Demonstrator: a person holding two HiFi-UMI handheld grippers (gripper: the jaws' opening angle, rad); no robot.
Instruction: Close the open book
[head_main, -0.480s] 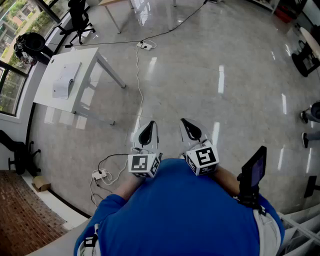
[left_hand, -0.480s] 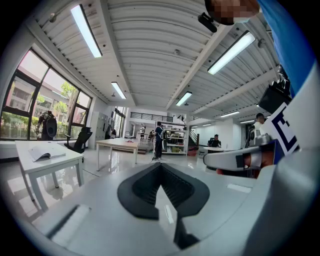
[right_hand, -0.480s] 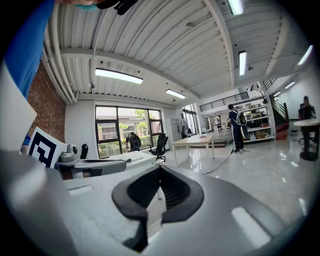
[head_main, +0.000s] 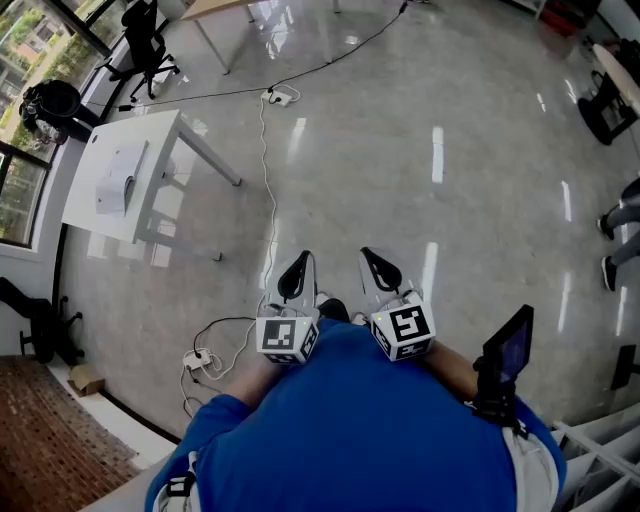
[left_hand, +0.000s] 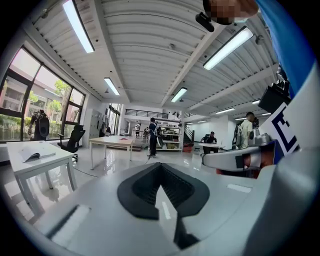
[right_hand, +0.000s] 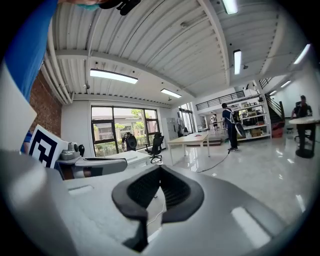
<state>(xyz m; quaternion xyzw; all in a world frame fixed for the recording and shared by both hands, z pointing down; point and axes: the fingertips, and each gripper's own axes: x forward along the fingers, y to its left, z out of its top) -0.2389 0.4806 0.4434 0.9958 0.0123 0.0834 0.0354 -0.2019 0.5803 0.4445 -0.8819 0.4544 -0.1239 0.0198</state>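
The open book (head_main: 112, 183) lies flat on a white table (head_main: 160, 135) at the far left of the head view, well away from both grippers. In the left gripper view the book (left_hand: 37, 156) shows on that table (left_hand: 47, 162) at the left edge. My left gripper (head_main: 298, 262) and right gripper (head_main: 370, 255) are held side by side in front of the person's blue torso, above bare floor. Both are shut with nothing between the jaws, as the left gripper (left_hand: 160, 167) and right gripper (right_hand: 159, 170) show in their own views.
A white cable (head_main: 268, 190) runs across the glossy floor to a power strip (head_main: 197, 353) near my feet. A black office chair (head_main: 148, 45) and a wooden table (head_main: 215, 8) stand beyond the white table. People (left_hand: 152, 137) stand far back in the hall.
In the head view the white table sits slightly further left. A dark shoe tip now shows between the grippers. Both grippers stay shut and close to the torso.
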